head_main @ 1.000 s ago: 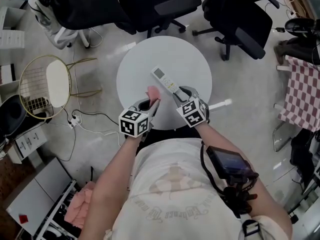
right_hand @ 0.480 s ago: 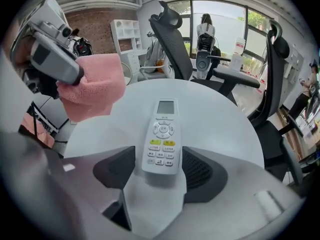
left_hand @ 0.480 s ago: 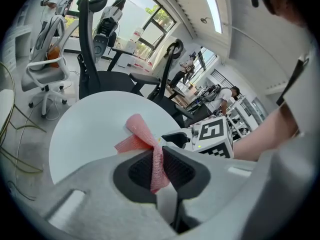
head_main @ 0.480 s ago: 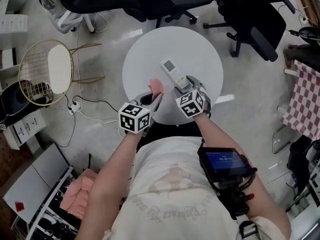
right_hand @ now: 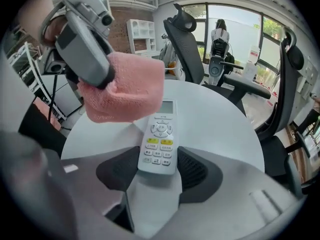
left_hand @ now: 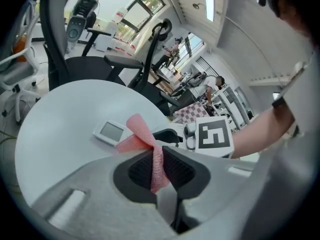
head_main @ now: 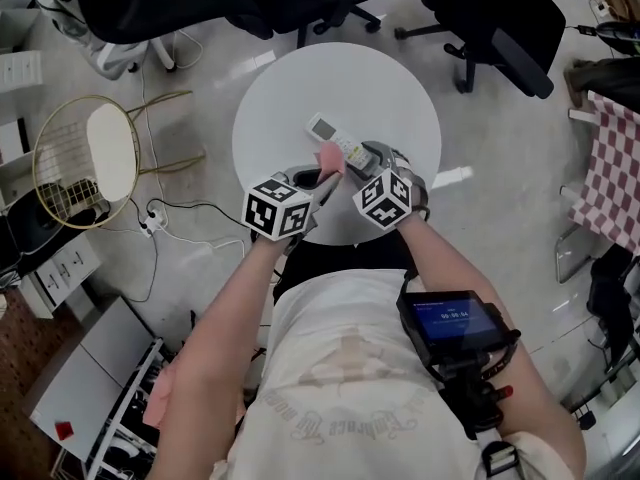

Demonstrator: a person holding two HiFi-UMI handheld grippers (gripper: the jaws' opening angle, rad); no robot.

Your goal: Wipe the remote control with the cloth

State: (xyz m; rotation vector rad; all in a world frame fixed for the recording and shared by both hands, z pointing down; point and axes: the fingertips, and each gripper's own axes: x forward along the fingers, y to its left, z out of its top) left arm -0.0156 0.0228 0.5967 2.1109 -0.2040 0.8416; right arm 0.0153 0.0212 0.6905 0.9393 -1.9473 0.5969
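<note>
The remote [right_hand: 159, 139] lies face up on the round white table [head_main: 380, 93], near the edge closest to the person, its screen end pointing away and its button end pointing back toward them. The right tongs [right_hand: 159, 159] straddle that button end. Their jaws have just been closing, and the pads now sit against the remote's two long sides, gripping it. This hold appears meant to pin the remote flat so it does not slide while it is rubbed, and it leaves the screen and the upper buttons uncovered.

The pink cloth [right_hand: 127, 86] is bunched and hangs over the left side of the remote's screen end. Whether it touches the remote or sits just above it cannot be told. The left tongs [left_hand: 156, 159] are clamped tight on a fold of the cloth, with a loose wad sticking out beyond the tips. That wad likely serves as the wiping pad, keeping the hard jaws off the remote.

Both tongs angle downward and sit close together above the table's near edge. Office chairs [head_main: 480, 18] stand on the floor beyond the table.
</note>
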